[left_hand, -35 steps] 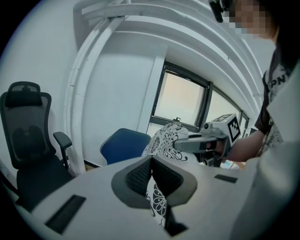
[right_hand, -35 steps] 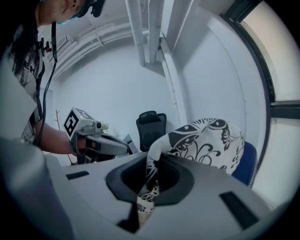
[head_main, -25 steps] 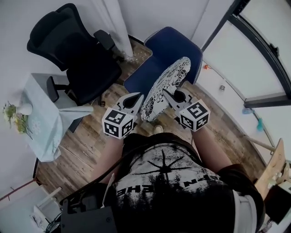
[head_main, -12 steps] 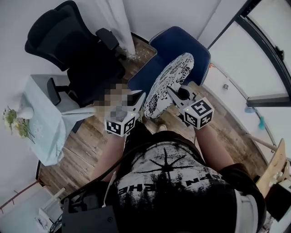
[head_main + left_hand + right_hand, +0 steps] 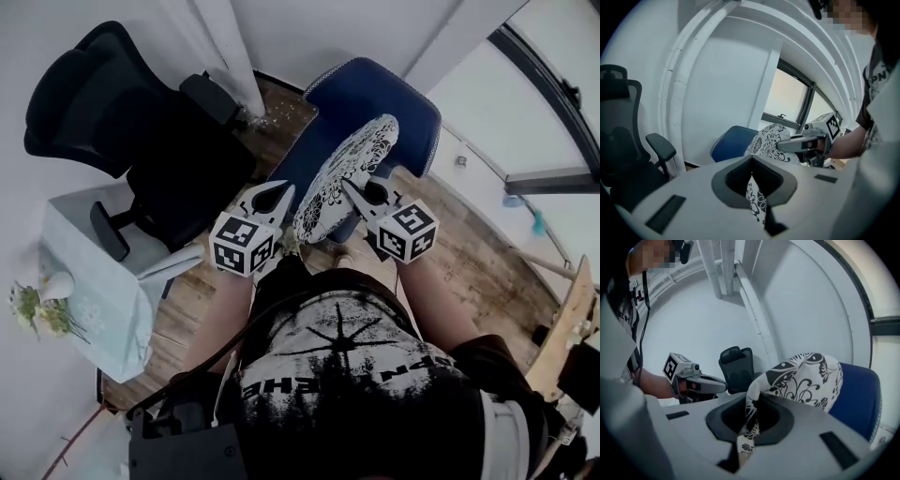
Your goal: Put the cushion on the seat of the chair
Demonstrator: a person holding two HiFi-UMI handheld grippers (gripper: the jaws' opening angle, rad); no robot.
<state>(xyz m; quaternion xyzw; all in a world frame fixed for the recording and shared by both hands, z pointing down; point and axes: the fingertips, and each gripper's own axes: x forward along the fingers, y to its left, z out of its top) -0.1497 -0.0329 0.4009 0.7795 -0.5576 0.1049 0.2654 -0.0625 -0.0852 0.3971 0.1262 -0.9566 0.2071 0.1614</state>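
Observation:
A white cushion (image 5: 342, 176) with black floral print hangs on edge between both grippers, above the front of the blue chair (image 5: 375, 98). My left gripper (image 5: 292, 192) is shut on the cushion's near left edge, and the fabric (image 5: 752, 197) shows pinched between its jaws. My right gripper (image 5: 345, 187) is shut on the cushion's near right edge, with cloth (image 5: 747, 427) running into its jaws. The cushion (image 5: 806, 378) bulges up in front of the blue chair (image 5: 858, 401). The opposite gripper shows in each gripper view.
A black office chair (image 5: 122, 112) stands left of the blue chair. A small table with a pale cloth (image 5: 94, 281) and a flower vase (image 5: 42, 305) sits at the left. White wall and a pillar (image 5: 230, 47) lie behind, a window frame (image 5: 553, 84) at the right.
Both grippers have carried the cushion forward and slightly down toward the blue chair. The view has shifted, so the table and black chair sit lower and further left.

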